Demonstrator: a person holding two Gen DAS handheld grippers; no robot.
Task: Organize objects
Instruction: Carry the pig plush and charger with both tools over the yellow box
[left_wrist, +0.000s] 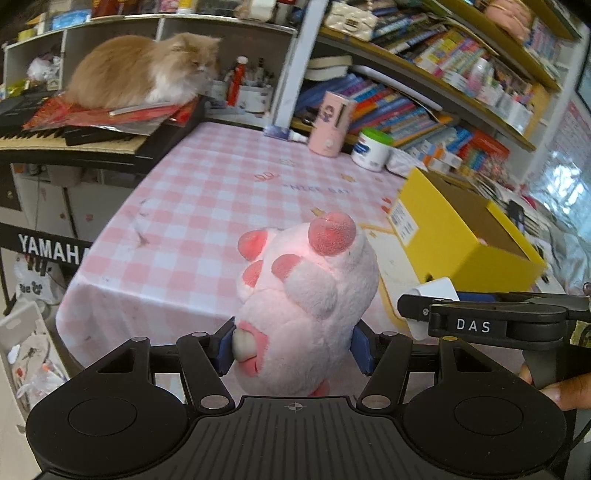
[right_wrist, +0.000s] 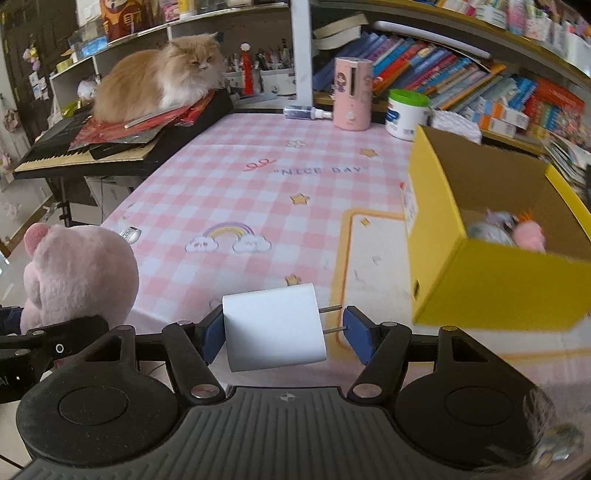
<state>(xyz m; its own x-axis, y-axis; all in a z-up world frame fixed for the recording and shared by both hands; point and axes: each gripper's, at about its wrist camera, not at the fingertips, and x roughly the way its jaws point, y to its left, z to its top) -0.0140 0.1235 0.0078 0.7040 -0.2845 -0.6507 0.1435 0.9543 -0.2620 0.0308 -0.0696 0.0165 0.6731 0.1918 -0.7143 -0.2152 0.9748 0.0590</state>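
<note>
My left gripper (left_wrist: 293, 349) is shut on a pink plush paw toy (left_wrist: 310, 295), held above the near edge of the pink checked table (left_wrist: 221, 192); the toy also shows in the right wrist view (right_wrist: 77, 273). My right gripper (right_wrist: 284, 338) is shut on a white plug-in charger (right_wrist: 273, 326), its two prongs pointing at the right finger. The charger's corner shows in the left wrist view (left_wrist: 437, 288). An open yellow cardboard box (right_wrist: 491, 288) stands on the table to the right, with a few small toys (right_wrist: 509, 230) inside; it also shows in the left wrist view (left_wrist: 443, 236).
An orange cat (right_wrist: 162, 75) lies on red papers on a Yamaha keyboard (right_wrist: 85, 155) at the table's left. A pink dispenser (right_wrist: 351, 94), a white jar with a green lid (right_wrist: 406, 114) and a small bottle (right_wrist: 306, 112) stand at the back. Bookshelves (right_wrist: 461, 81) line the back wall.
</note>
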